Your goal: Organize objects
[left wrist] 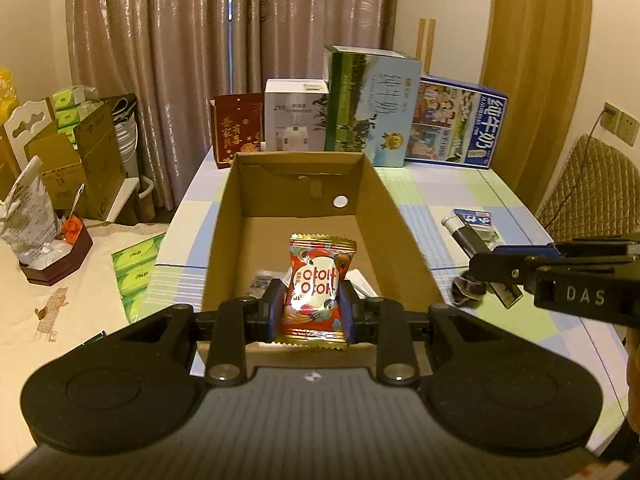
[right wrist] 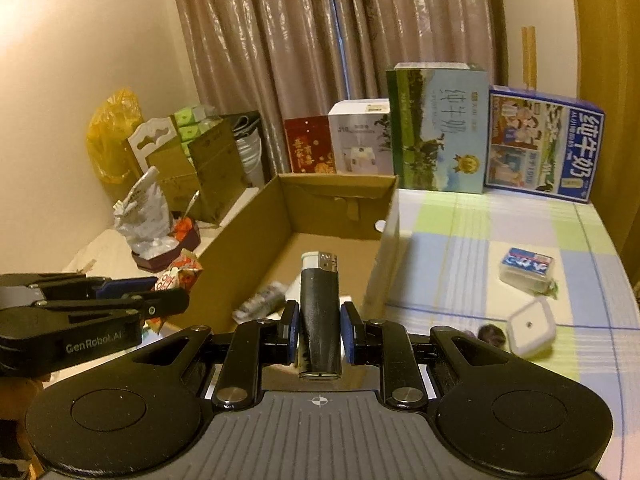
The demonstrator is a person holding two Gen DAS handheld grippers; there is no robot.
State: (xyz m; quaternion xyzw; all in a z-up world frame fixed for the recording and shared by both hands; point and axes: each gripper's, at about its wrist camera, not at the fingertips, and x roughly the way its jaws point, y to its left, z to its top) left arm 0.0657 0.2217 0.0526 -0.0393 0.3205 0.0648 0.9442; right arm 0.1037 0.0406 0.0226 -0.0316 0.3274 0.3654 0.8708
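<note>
My left gripper (left wrist: pixel 312 305) is shut on a red snack packet (left wrist: pixel 314 280) with gold crimped ends, held over the near end of an open cardboard box (left wrist: pixel 394 220). My right gripper (right wrist: pixel 320 322) is shut on a black lighter (right wrist: pixel 320 312) with a white and metal top, held just over the box's (right wrist: pixel 248 248) near right corner. In the left wrist view the right gripper (left wrist: pixel 486 270) comes in from the right with the lighter (left wrist: pixel 468 236) pointing away. In the right wrist view the left gripper (right wrist: pixel 176 294) and its packet (right wrist: pixel 180 276) show at the left.
A small wrapped item (right wrist: pixel 262 300) and white paper lie on the box floor. On the checked tablecloth (right wrist: pixel 460 240), right of the box, lie a blue-white pack (right wrist: pixel 526 268), a white square piece (right wrist: pixel 530 328) and a dark round thing (right wrist: pixel 492 334). Milk cartons (left wrist: pixel 372 108) line the far edge.
</note>
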